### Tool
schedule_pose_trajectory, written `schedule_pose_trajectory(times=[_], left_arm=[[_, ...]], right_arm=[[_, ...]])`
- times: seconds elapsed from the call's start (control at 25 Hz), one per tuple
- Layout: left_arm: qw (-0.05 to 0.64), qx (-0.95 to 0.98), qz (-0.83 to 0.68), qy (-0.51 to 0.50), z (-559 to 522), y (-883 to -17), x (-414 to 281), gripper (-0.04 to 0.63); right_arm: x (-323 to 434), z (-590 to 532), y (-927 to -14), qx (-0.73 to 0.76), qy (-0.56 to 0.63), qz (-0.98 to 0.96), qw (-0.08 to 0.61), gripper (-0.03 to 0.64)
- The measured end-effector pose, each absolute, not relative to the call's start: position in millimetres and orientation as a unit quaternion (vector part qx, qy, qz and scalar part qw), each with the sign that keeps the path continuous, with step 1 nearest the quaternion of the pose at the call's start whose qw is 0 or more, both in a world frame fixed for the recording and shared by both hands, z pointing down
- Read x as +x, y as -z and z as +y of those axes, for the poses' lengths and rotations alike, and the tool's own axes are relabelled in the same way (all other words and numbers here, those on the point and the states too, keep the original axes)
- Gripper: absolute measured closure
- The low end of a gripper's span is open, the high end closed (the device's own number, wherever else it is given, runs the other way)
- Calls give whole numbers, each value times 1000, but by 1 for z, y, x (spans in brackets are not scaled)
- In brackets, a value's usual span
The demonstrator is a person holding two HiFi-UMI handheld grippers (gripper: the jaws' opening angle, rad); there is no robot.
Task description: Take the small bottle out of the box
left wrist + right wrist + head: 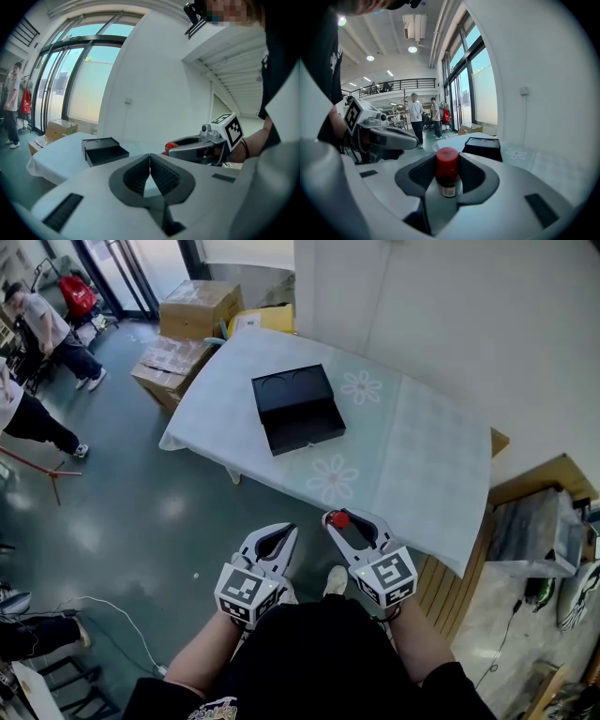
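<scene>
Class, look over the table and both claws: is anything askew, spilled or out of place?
Nothing is spilled. The open black box lies askew on the table, and the small bottle stands upright in the right claw, away from the table.

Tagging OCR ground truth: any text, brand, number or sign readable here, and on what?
None legible.
Label on the small bottle in the right gripper: too blurred.
On the marker cubes: square patterns, no letters.
Print on the cardboard boxes: too small.
</scene>
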State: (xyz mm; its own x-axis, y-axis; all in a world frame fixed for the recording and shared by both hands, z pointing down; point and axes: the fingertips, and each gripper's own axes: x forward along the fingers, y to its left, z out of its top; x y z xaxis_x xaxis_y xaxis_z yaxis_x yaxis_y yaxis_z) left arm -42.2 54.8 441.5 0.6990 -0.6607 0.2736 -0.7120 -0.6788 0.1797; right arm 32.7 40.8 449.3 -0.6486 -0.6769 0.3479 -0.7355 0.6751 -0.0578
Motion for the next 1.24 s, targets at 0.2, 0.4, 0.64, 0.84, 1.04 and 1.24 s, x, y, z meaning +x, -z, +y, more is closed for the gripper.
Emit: schedule_pose_trajectory(times=[0.2,0.4,0.64,0.84,1.04,1.24], left_arm=[[139,910,-379,-92,59,-441,-51,568],[142,910,-380,-88,61,-438,-53,568],[135,913,-374,-90,63,-437,-48,568],[134,914,-372,-90,63,-436,-41,568],[136,913,-374,-90,62,-435,-37,568],[136,912,-375,-90,57,-437,-35,568]], right_arm=[[22,46,-448,388,-95,-904,150,456],[18,50,-447,389,-95,-904,150,456],[23,51,-445,392,-93,-903,148,456],[29,51,-443,392,-91,-903,146,456],[32,49,-443,391,-90,-904,146,456],[34,44,-444,389,-90,-905,146,457]])
